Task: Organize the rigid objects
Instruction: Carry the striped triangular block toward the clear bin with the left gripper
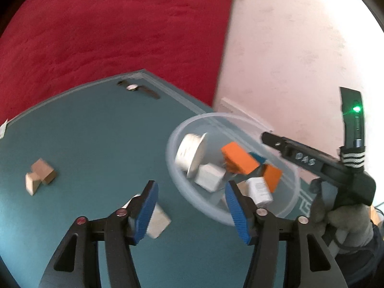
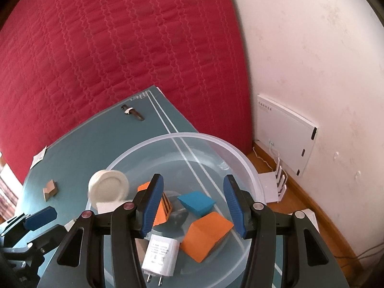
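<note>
On the teal counter [image 1: 96, 144], counting from the left edge of the left wrist view: one small white paper scrap [image 1: 3, 127], one cluster of wooden blocks [image 1: 39, 176], one wristwatch [image 1: 136, 88] near the far edge, and one pale wooden block [image 1: 157, 223] lying just beside the left finger of the left gripper [image 1: 190, 212], whose jaws stand wide with nothing between them. Further right sits one clear plastic bowl [image 1: 175, 163] at the counter's right side. The right wrist view looks down into this bowl [image 2: 240, 153] and shows, left to right, one white round lid-like piece [image 2: 108, 187], one white block [image 2: 105, 207] under it, one orange striped wedge [image 2: 160, 206], one white charger plug [image 2: 159, 256], one blue block [image 2: 196, 202] and one orange block [image 2: 206, 235]. The right gripper [image 2: 192, 206] hangs over the bowl, jaws wide apart, gripping nothing. A red quilted bed [image 2: 96, 48] lies behind the counter, and one white panel [image 2: 285, 134] leans on the wall at the far right
</note>
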### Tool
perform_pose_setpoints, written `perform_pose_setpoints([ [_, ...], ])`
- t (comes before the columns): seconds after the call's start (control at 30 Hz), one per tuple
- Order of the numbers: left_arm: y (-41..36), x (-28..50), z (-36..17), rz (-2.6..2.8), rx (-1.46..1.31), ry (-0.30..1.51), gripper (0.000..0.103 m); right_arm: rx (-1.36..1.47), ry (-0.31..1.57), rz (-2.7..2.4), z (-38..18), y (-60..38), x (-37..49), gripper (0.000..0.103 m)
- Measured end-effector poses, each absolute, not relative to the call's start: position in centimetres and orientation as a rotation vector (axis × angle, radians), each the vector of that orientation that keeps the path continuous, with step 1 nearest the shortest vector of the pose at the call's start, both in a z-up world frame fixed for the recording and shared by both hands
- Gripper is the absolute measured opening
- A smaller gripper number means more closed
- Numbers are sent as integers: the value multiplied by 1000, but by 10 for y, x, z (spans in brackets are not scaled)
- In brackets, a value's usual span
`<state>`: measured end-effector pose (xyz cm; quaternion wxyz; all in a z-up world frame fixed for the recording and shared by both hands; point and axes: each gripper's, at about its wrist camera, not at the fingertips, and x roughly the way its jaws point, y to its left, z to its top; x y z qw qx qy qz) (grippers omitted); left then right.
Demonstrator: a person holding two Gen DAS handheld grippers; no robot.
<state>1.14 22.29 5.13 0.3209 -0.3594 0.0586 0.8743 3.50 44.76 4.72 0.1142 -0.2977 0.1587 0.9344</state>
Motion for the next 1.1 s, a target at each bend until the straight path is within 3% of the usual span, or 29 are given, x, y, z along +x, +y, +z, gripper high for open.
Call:
perform_pose_setpoints([
  [0.27, 190, 3, 32, 2344, -1044, 128, 63, -914, 453, 2750, 40, 440, 35, 53],
  [1.1, 186, -25, 5, 2382, -1182, 149, 65, -929, 445, 2753, 38, 434, 36, 53],
])
